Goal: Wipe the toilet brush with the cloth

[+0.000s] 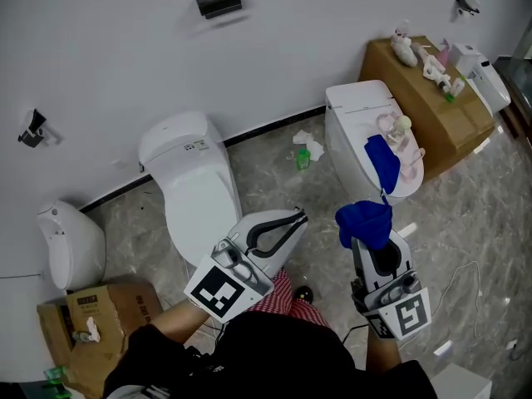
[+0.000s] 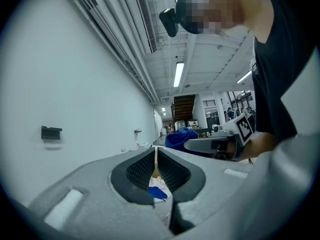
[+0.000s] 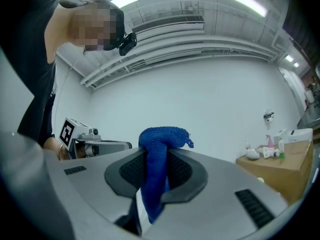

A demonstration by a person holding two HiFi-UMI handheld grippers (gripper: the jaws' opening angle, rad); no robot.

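A blue cloth (image 1: 366, 221) is bunched in my right gripper (image 1: 368, 238), which is shut on it; in the right gripper view the cloth (image 3: 159, 149) rises out of the closed jaws (image 3: 156, 166). To its left, my left gripper (image 1: 299, 218) is shut and holds nothing, its jaws (image 2: 156, 160) pressed together. Beyond both, a white toilet (image 1: 353, 115) has its lid shut. On the lid lie a pale pink toilet brush (image 1: 397, 138) and a second blue cloth (image 1: 384, 163). Both grippers hang in the air short of this toilet.
A second white toilet (image 1: 193, 177) stands at the left and another white fixture (image 1: 71, 243) at the far left. A cardboard box (image 1: 116, 299) sits at the bottom left. A brown cabinet (image 1: 449, 119) with small items stands at the top right. A green bottle (image 1: 304, 158) lies on the marble floor.
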